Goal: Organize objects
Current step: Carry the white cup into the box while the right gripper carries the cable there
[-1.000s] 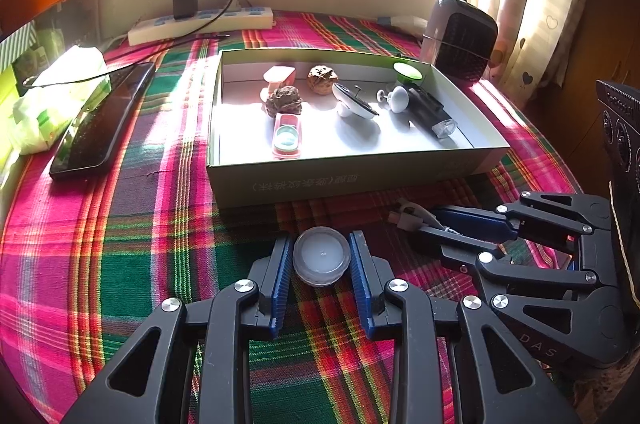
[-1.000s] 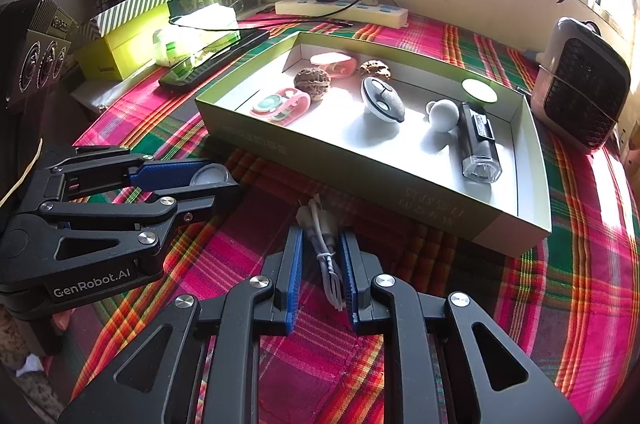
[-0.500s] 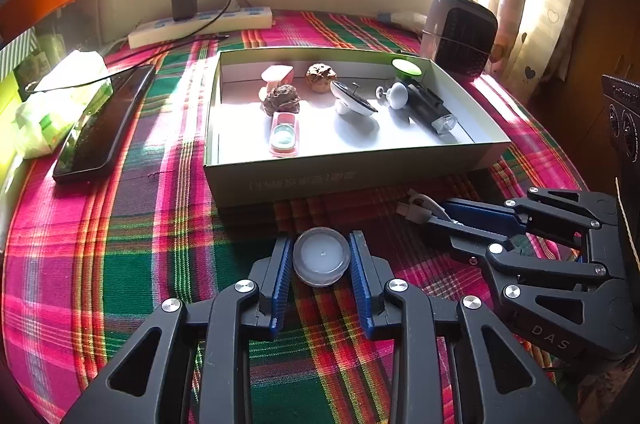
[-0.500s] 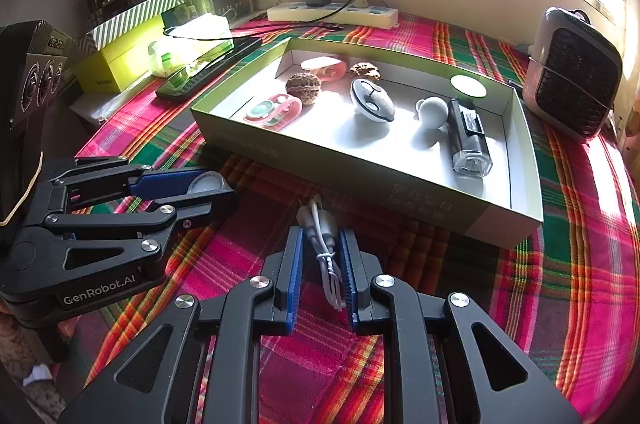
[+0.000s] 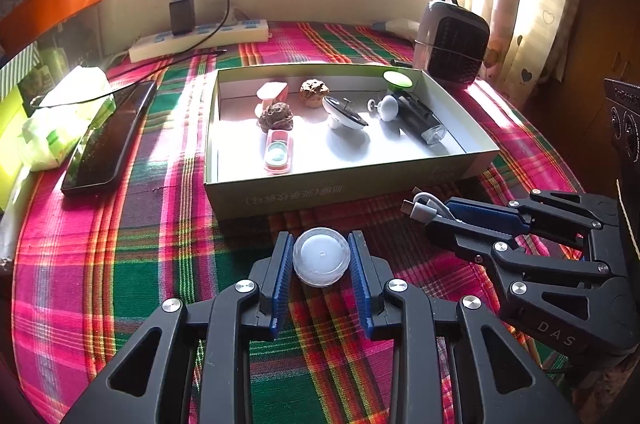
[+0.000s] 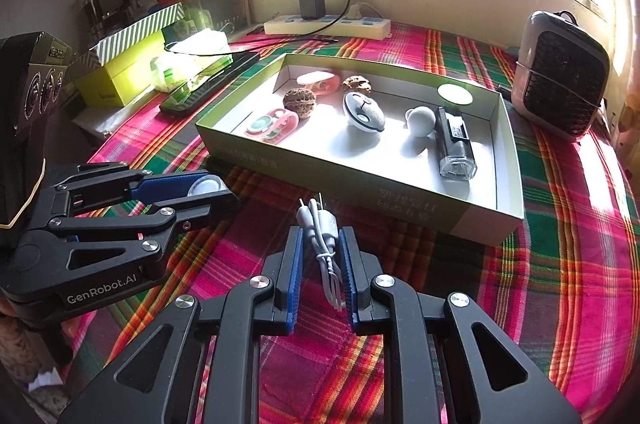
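The left claw (image 5: pixel 322 258) pinched a round clear lidded pot (image 5: pixel 321 256) just in front of the open green box (image 5: pixel 352 185) on the plaid-covered worktop (image 5: pixel 132 264). To that box's near right, the right claw (image 6: pixel 322 256) was pressed together on a bundled white cable (image 6: pixel 320 232). Inside the box lay two walnuts (image 6: pixel 300 100), a black torch (image 6: pixel 454 139) and other small items.

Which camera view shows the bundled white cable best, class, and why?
The right wrist view: the white cable lies lengthwise between the right gripper, plugs and coiled loops both visible. The left wrist view shows only its plug ends poking past the fingers, seen from the side.
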A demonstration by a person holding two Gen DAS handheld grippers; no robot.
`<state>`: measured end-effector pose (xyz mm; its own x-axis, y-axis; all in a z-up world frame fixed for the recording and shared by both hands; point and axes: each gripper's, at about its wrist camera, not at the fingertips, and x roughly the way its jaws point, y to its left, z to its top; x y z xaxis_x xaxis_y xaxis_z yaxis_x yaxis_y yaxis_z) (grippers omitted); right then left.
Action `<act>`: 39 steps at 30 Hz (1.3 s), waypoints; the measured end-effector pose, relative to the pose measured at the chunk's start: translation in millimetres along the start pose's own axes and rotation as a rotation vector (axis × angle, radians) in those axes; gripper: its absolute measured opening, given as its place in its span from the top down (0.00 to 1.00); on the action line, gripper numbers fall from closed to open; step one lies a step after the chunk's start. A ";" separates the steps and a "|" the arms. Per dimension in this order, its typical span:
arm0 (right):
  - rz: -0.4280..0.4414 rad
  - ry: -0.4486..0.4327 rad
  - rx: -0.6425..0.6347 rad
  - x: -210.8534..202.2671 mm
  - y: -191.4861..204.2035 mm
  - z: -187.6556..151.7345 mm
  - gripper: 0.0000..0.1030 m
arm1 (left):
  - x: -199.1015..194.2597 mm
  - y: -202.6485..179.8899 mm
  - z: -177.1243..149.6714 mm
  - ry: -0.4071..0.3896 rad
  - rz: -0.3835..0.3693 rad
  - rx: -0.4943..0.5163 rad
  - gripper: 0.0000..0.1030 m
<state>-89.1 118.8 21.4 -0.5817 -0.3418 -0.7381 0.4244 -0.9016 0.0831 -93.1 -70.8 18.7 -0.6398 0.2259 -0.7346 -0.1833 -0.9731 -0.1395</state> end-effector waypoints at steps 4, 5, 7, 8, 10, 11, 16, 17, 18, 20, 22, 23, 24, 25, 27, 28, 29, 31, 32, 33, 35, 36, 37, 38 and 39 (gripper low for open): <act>-0.004 -0.013 0.005 -4.3 -1.0 2.4 0.81 | -3.2 -12.5 6.4 -0.011 0.000 0.008 0.75; -0.005 -0.015 0.006 -5.3 -1.6 3.1 0.81 | -3.9 -14.6 8.1 -0.013 0.001 0.010 0.75; -0.007 -0.019 0.009 -6.7 -2.4 4.8 0.81 | 1.3 -25.0 14.6 -0.016 0.002 0.015 0.75; -0.009 -0.022 0.011 -7.5 -3.1 5.8 0.81 | 0.9 -25.4 16.2 -0.018 0.003 0.016 0.75; -0.011 -0.027 0.015 -9.1 -4.5 8.2 0.81 | 0.3 -26.9 19.3 -0.023 0.000 0.017 0.75; -0.012 -0.030 0.017 -10.2 -5.4 9.0 0.81 | 0.1 -27.0 20.9 -0.024 0.002 0.019 0.75; -0.028 -0.045 0.020 -13.8 -8.7 15.3 0.81 | -2.3 -29.2 27.6 -0.039 0.002 0.029 0.75; -0.030 -0.048 0.021 -14.3 -10.0 16.3 0.81 | -2.4 -29.1 28.9 -0.042 0.004 0.031 0.75; -0.033 -0.050 0.022 -14.4 -10.7 17.7 0.81 | -1.8 -29.4 30.6 -0.042 0.005 0.032 0.75; -0.037 -0.053 0.024 -14.9 -12.7 20.6 0.81 | -1.4 -29.3 33.7 -0.047 0.003 0.033 0.75; -0.040 -0.057 0.027 -14.3 -14.8 24.5 0.81 | -0.2 -29.1 36.7 -0.050 0.000 0.033 0.75; -0.043 -0.060 0.028 -14.1 -16.1 27.0 0.81 | 1.0 -29.1 38.5 -0.051 -0.001 0.033 0.75; -0.045 -0.062 0.028 -13.8 -17.1 29.4 0.81 | 2.3 -29.2 40.0 -0.050 -0.002 0.033 0.75; -0.047 -0.065 0.028 -13.7 -18.3 32.0 0.81 | 3.6 -28.7 41.4 -0.049 -0.004 0.033 0.75; -0.057 -0.069 0.026 -12.5 -20.4 37.5 0.81 | 6.1 -28.4 44.5 -0.048 -0.005 0.031 0.75; -0.060 -0.070 0.026 -11.7 -21.4 39.8 0.81 | 7.1 -28.4 45.8 -0.049 -0.006 0.032 0.75; -0.063 -0.071 0.028 -10.5 -22.8 42.4 0.81 | 8.2 -28.7 46.4 -0.050 -0.005 0.032 0.75; -0.070 -0.071 0.028 -7.3 -25.1 47.2 0.81 | 11.8 -28.7 49.0 -0.047 -0.008 0.035 0.75; -0.071 -0.070 0.029 -5.5 -26.1 49.4 0.81 | 13.8 -28.4 50.2 -0.045 -0.007 0.035 0.75; -0.071 -0.069 0.028 -3.4 -27.1 51.8 0.81 | 15.7 -28.2 51.8 -0.042 -0.006 0.034 0.75; -0.080 -0.065 0.027 1.7 -29.2 56.5 0.81 | 19.0 -27.5 54.2 -0.040 -0.008 0.032 0.75; -0.082 -0.063 0.029 4.3 -30.3 58.7 0.81 | 20.6 -27.5 55.5 -0.040 -0.011 0.030 0.75; -0.083 -0.061 0.031 6.7 -31.7 60.6 0.81 | 21.9 -27.3 56.5 -0.040 -0.013 0.030 0.75; -0.086 -0.059 0.033 9.3 -33.0 62.5 0.81 | 23.4 -27.0 57.2 -0.040 -0.013 0.032 0.75; -0.091 -0.056 0.035 11.9 -34.4 64.2 0.81 | 25.7 -26.8 58.2 -0.037 -0.012 0.031 0.75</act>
<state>-155.1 128.7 52.7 -0.6552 -0.2718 -0.7049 0.3440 -0.9380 0.0420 -148.0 -36.3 42.2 -0.6643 0.2398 -0.7079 -0.2142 -0.9685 -0.1270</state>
